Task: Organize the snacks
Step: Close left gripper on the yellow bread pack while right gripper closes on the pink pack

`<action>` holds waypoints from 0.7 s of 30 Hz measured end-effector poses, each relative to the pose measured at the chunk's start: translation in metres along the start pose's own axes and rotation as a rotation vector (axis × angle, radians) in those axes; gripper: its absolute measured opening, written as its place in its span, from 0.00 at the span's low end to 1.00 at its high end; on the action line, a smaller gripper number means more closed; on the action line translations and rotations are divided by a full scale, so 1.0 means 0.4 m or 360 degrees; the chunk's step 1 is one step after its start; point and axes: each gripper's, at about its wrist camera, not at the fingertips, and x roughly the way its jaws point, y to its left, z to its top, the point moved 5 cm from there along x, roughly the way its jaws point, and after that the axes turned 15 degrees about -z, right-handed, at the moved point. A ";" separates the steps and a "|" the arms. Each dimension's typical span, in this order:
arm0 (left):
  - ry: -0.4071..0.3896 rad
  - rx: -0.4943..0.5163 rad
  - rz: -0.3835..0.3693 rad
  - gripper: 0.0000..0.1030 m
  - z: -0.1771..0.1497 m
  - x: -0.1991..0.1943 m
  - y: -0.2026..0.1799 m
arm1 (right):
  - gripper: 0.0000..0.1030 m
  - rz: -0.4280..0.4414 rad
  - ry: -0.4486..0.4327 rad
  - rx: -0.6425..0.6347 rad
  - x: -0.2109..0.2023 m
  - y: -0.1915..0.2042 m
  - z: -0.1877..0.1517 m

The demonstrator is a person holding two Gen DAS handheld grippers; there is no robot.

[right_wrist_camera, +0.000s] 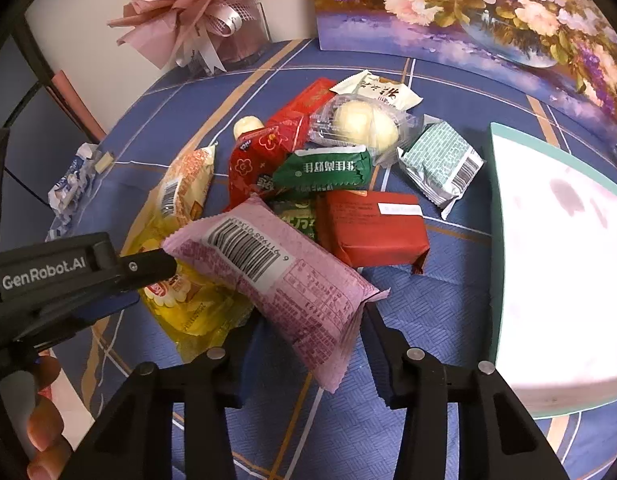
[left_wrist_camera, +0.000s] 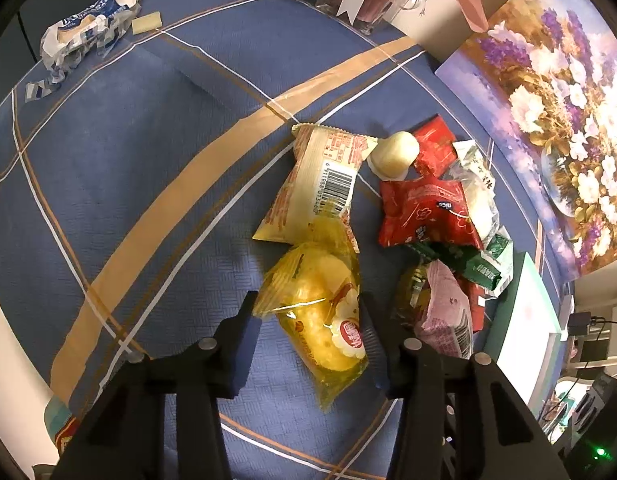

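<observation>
A heap of snack packets lies on the blue plaid tablecloth (left_wrist_camera: 148,160). My left gripper (left_wrist_camera: 308,312) is shut on a clear yellow packet (left_wrist_camera: 316,280) of round cakes, pads pressing its two sides, with the packet's lower end hanging. My right gripper (right_wrist_camera: 308,320) is shut on a pink packet (right_wrist_camera: 284,272) with a barcode, tilted up out of the heap. The yellow packet (right_wrist_camera: 188,308) sits just left of it, under one of the left gripper's fingers (right_wrist_camera: 148,264). The pink packet (left_wrist_camera: 444,312) also shows at the left wrist view's right.
The heap holds red packets (right_wrist_camera: 376,228), a green packet (right_wrist_camera: 324,168), a wrapped bun (right_wrist_camera: 364,124), a grey-green packet (right_wrist_camera: 440,164), a cream-orange packet (left_wrist_camera: 312,180) and a jelly cup (left_wrist_camera: 394,152). A white teal-rimmed box (right_wrist_camera: 556,260) stands right. A torn wrapper (left_wrist_camera: 84,28) lies far left; bouquet (right_wrist_camera: 196,12) and painting (right_wrist_camera: 468,12) behind.
</observation>
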 end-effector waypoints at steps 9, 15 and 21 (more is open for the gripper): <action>-0.0026 0.0002 -0.0032 0.40 0.006 -0.009 -0.007 | 0.33 0.0028 -0.0057 -0.0010 -0.028 0.016 -0.004; 0.0002 -0.0067 -0.0059 0.41 0.013 0.012 0.017 | 0.33 0.0031 0.0043 -0.0037 -0.004 0.027 -0.029; 0.0006 -0.0152 -0.0094 0.46 0.025 0.021 0.054 | 0.34 0.0127 0.0134 -0.0065 0.000 0.054 -0.064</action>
